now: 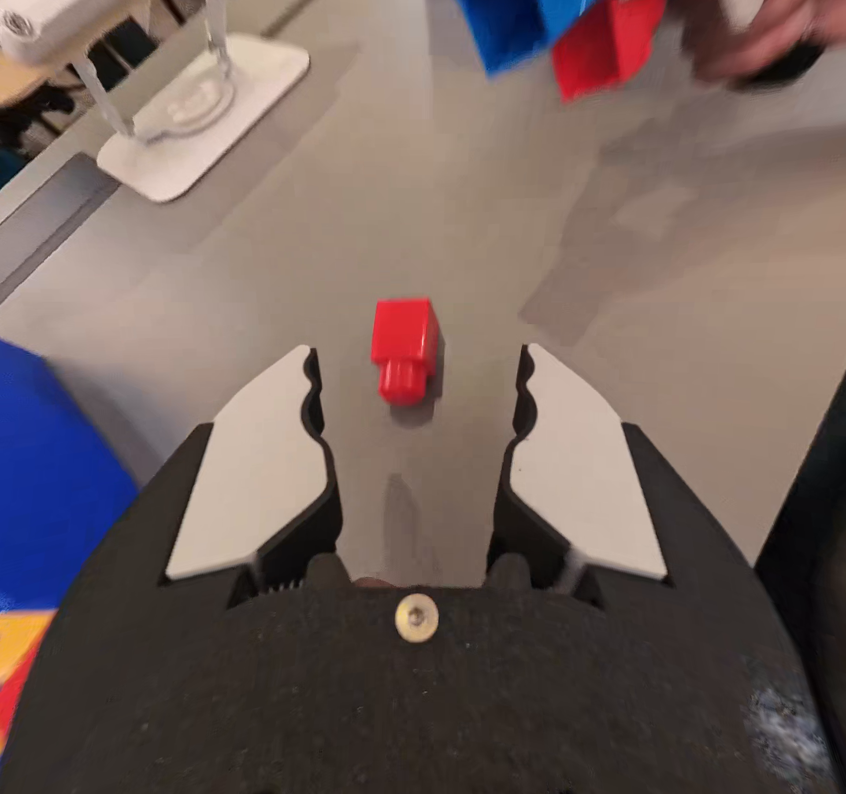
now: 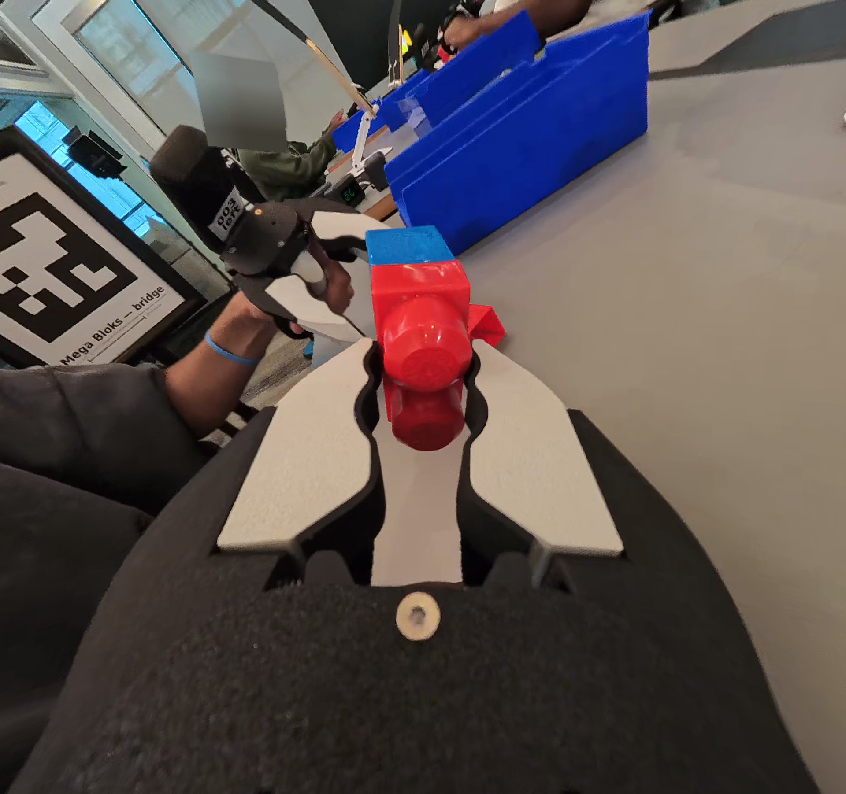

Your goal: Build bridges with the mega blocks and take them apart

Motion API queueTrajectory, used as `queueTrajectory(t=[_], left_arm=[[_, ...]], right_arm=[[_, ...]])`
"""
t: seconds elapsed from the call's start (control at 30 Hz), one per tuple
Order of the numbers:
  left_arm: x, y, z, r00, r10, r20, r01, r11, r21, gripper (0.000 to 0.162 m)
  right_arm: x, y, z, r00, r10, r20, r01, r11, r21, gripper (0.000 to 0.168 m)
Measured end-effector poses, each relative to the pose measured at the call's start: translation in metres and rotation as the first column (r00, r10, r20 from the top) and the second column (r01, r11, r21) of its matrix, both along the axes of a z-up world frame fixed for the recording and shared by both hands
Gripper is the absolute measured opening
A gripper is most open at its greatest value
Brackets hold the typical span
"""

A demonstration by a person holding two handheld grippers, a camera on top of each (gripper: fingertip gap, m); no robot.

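Note:
My right gripper is shut on a red two-stud block with a blue block joined to its far end, held above the grey table. The same pair shows blurred at the top right of the left wrist view, blue block beside red block. A small red one-stud block lies on its side on the table, stud towards me, just past and between the tips of my open, empty left gripper. It peeks out behind the held block. The left gripper shows open there.
Blue bins stand on the table behind the held blocks. A white stand with a clear post is at the far left, and a blue bin at my near left. A framed marker sign and other people are beyond the table edge. About 15 cm separates my left fingertips from my right. My right tips are roughly 35 cm from the clear post.

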State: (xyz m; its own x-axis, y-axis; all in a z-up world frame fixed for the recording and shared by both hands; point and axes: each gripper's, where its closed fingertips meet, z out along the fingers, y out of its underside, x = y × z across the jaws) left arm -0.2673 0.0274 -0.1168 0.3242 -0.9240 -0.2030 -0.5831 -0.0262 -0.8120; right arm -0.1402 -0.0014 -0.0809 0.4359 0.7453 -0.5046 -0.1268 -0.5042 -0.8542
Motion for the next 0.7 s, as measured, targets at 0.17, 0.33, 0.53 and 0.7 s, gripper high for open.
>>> queueTrajectory(t=[0.17,0.33,0.53,0.7], left_arm=[[-0.015,-0.002,-0.019,0.953,-0.029,-0.301,0.044,0.998,0.046,0.076],[0.021,0.016,-0.038,0.859,-0.170,-0.483,0.101,0.981,-0.166,0.080],[0.020,0.029,-0.067,0.724,-0.221,-0.654,0.068,0.966,-0.251,0.037],[0.029,0.024,-0.055,0.854,-0.200,-0.480,0.064,0.957,-0.284,0.036]], right_arm=[[0.003,-0.003,-0.004,0.999,-0.003,0.044,0.002,1.000,0.009,0.034],[0.009,-0.005,0.000,0.998,-0.005,0.065,0.004,1.000,0.012,0.035],[0.017,-0.007,-0.009,0.999,-0.013,0.038,0.014,0.999,-0.034,0.034],[0.012,-0.011,-0.012,1.000,-0.011,0.011,0.011,0.999,-0.040,0.034]])
